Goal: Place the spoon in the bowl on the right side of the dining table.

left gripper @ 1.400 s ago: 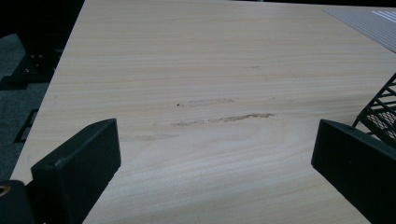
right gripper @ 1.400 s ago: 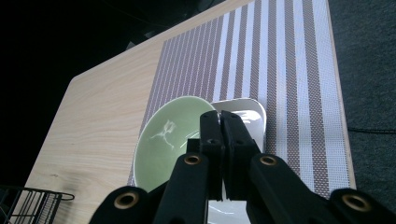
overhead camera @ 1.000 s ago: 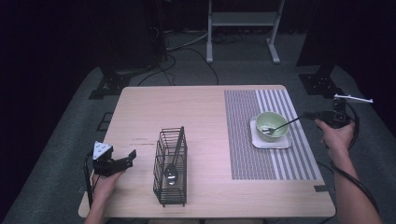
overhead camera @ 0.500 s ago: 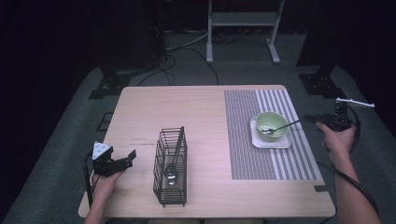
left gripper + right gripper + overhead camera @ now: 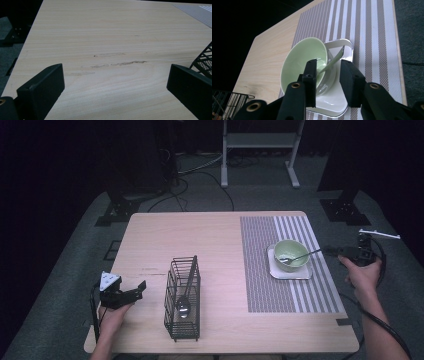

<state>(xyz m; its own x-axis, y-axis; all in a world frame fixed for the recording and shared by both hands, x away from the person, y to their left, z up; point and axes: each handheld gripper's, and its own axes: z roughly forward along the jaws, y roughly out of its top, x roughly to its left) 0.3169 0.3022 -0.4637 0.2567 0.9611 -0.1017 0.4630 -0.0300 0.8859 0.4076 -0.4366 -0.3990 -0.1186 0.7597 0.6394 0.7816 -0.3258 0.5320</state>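
A pale green bowl (image 5: 290,251) (image 5: 302,55) sits on a white square plate (image 5: 290,274) (image 5: 337,105) on the striped placemat (image 5: 265,285). A spoon (image 5: 300,256) (image 5: 332,62) rests in the bowl, its handle sticking out to the right. My right gripper (image 5: 330,251) (image 5: 328,63) hovers at the table's right edge, just off the handle's end. Its jaws are apart, with the handle showing in the gap. My left gripper (image 5: 137,290) (image 5: 115,75) rests open at the front left, holding nothing.
A black wire basket (image 5: 182,320) (image 5: 205,60) stands near the front middle with a metal spoon (image 5: 182,307) inside, just right of the left gripper. Bare wood lies ahead of the left gripper. Cables and stand legs lie on the floor behind the table.
The right hand and its gripper have drifted slightly toward the near side. The left gripper, the bowl and the basket have stayed put.
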